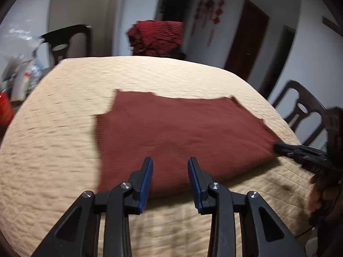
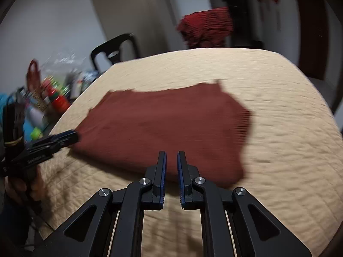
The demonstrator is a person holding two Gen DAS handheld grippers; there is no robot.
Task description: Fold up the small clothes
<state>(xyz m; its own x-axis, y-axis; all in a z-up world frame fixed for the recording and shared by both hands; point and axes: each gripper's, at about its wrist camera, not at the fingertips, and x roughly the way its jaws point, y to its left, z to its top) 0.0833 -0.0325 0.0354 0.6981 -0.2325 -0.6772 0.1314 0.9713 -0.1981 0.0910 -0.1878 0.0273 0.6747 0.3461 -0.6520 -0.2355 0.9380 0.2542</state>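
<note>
Left gripper [image 1: 170, 160] has its jaws apart, cloth showing in the gap but no pad pressing on it; right gripper [image 2: 171, 153] has its jaws drawn almost together and, seen from the left wrist, its tip meets the cloth's near right corner [image 1: 272, 141], which looks pinched. Under both, a quilted beige cover [image 1: 64, 150] spans the table. On it a maroon ribbed garment [image 1: 175, 124] lies spread flat, slightly towards the near side. Its near hem [image 1: 235, 171] casts a shadow, so it seems a little raised. My reading: the fold is only being set up, with the hem being gripped. Next the left jaws need to close on the hem, then both hands lift together and carry it evenly over to the far edge [image 1: 193, 98]
</note>
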